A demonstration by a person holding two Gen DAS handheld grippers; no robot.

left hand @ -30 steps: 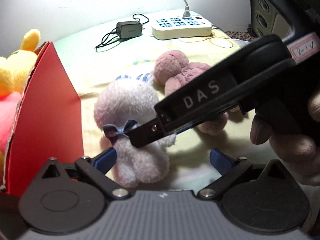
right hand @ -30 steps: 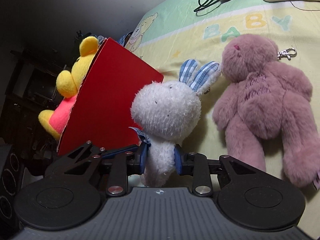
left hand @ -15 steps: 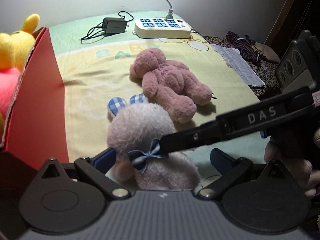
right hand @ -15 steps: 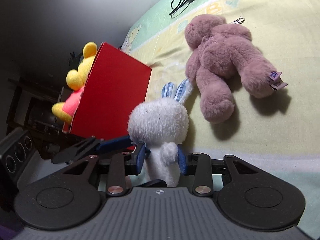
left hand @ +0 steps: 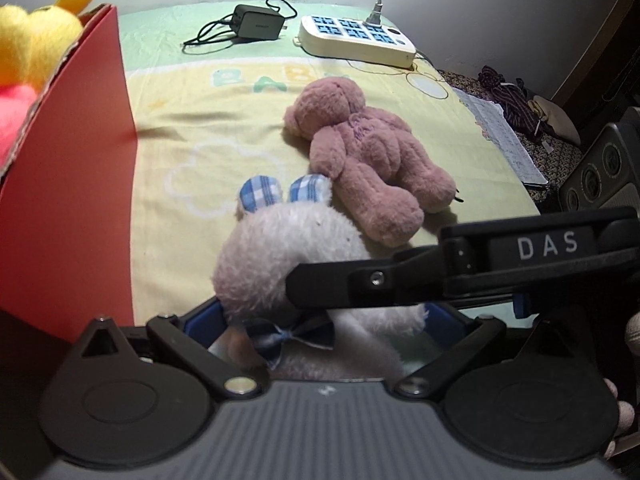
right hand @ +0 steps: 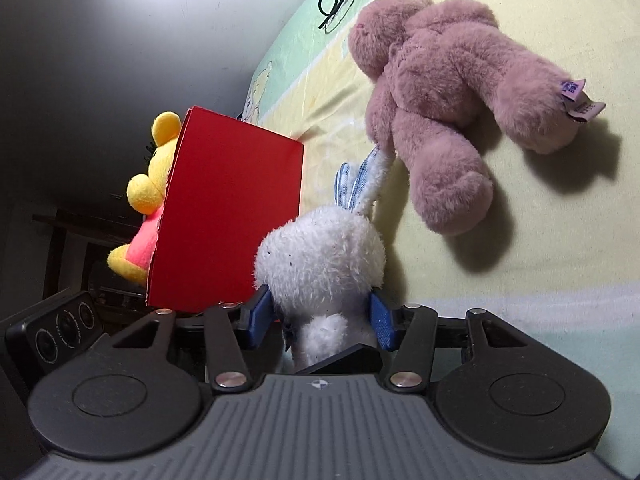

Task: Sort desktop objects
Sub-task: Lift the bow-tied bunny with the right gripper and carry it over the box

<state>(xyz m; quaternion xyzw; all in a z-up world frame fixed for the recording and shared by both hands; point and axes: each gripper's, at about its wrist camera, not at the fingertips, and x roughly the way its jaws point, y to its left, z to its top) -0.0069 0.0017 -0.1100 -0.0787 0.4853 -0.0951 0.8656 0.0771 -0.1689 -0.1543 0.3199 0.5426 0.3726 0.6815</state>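
While pinched low between narrow right gripper point(right hand: 325, 316) pads, white plush rabbit point(right hand: 320, 260) at lower centre, likely to slip; left gripper point(left hand: 326, 322) spread wide.

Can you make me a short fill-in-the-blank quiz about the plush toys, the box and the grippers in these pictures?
1. The right gripper has its blue fingers closed on the white plush ____.
2. The yellow plush bear sits in a ____ cardboard box.
3. The pink teddy bear lies on the printed sheet with no gripper touching it, its head toward the white ____ strip.
4. The left gripper has its fingers ____.

Missing words: bunny; red; power; open
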